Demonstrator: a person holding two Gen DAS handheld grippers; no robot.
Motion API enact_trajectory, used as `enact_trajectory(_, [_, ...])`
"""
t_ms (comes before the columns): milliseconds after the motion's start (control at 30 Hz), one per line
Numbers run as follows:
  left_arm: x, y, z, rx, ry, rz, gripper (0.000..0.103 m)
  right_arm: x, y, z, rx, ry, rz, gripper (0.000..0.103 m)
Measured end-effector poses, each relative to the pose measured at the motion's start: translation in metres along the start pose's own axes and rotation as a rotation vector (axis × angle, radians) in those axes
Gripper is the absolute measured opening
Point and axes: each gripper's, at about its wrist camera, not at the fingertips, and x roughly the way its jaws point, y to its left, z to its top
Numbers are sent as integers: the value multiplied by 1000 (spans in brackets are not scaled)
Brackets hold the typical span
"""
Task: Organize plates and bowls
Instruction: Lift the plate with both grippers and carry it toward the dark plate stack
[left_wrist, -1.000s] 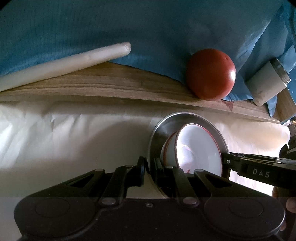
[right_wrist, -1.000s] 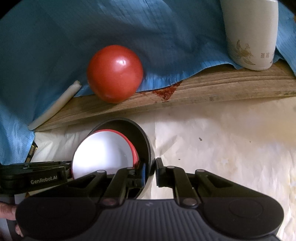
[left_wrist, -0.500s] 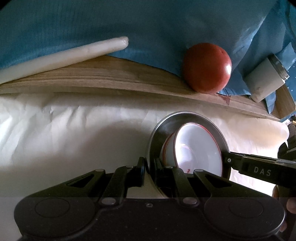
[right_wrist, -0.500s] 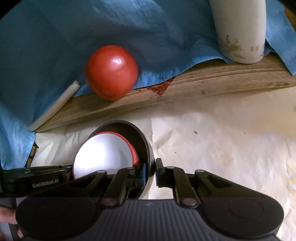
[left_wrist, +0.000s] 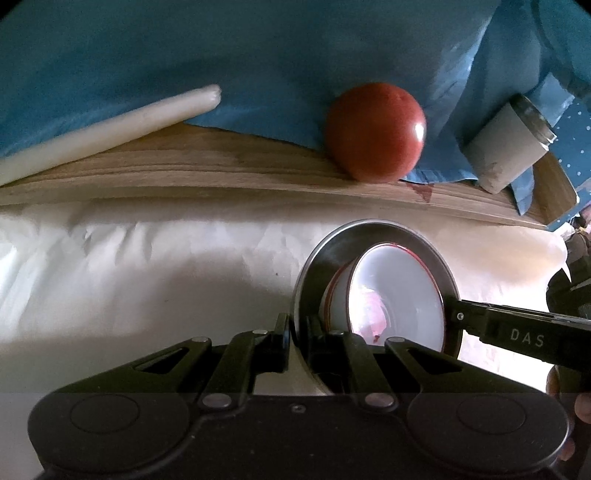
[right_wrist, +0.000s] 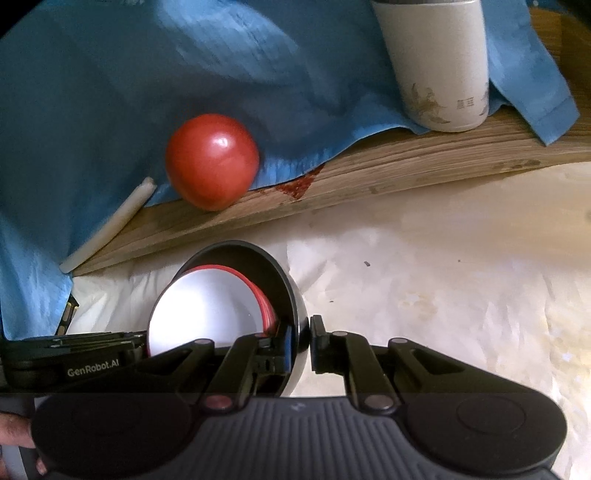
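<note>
- Bowl (left_wrist: 397, 295), white with red rim, sits nested in a steel plate (left_wrist: 321, 266); the pair is held tilted on edge above the paper-covered tabletop (left_wrist: 147, 277).
- Left tongs (left_wrist: 297, 332): clamped on the plate's rim.
- Right tongs (right_wrist: 304, 338): clamped on the opposite rim.
- Handling, as judged: keep both grips level and move them together, or the bowl may slide out of the tilted plate; lower gently and flat before releasing.
- Left view only: the far rim pinched by the other tongs, and the bowl's side wall.
- Right view only: a printed cup (right_wrist: 436, 66) standing upright on the wooden board (right_wrist: 369, 173).
- Both views: tomato (right_wrist: 211, 160), white stick (left_wrist: 103, 131), blue cloth (right_wrist: 110, 92).
</note>
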Motion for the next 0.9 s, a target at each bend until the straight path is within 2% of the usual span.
enact_trajectory(900, [-4, 1, -10, 8, -33, -17, 7, -28, 3, -12, -3, -41, 0, 11])
